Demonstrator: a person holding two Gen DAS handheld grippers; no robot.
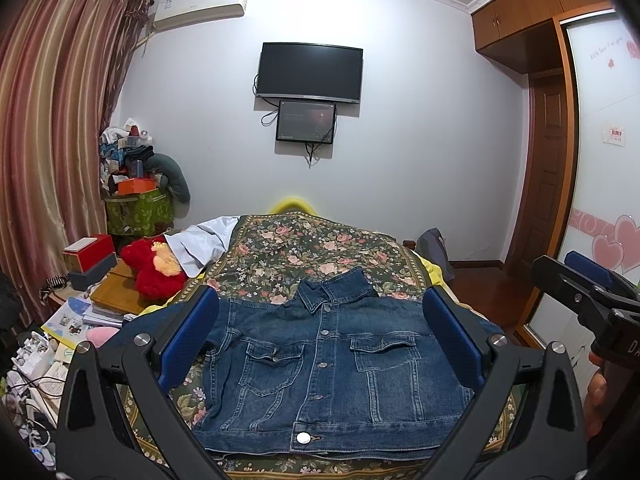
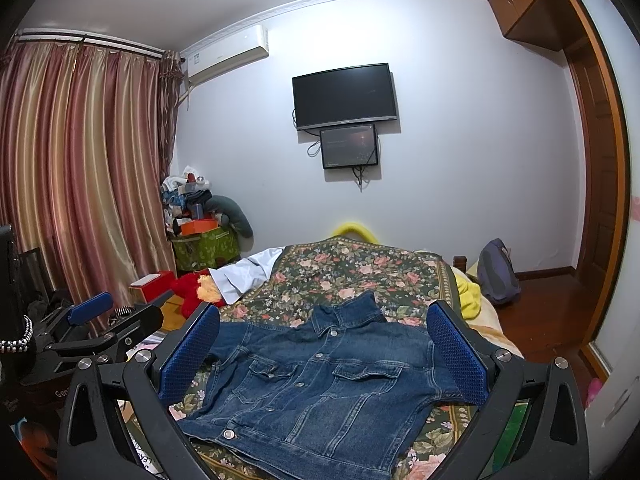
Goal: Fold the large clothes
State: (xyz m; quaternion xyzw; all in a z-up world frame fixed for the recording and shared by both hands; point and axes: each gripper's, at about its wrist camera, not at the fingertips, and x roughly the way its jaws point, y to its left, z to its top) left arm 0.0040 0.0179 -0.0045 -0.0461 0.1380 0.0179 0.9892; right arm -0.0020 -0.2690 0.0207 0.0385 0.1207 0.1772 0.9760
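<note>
My denim jacket (image 1: 320, 364) lies front-up, buttoned, on the floral bedspread (image 1: 320, 248) of the bed, collar toward the far wall. My left tool (image 1: 320, 344) hangs above it, jaws spread wide and holding nothing. My right tool (image 2: 320, 352) hangs likewise, jaws wide and empty. A red plush toy (image 1: 152, 268) lies beside the bed.

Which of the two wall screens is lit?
The small screen, hung just below the big TV. It shows a faint dark picture with a red glow; the TV is plain black.
</note>
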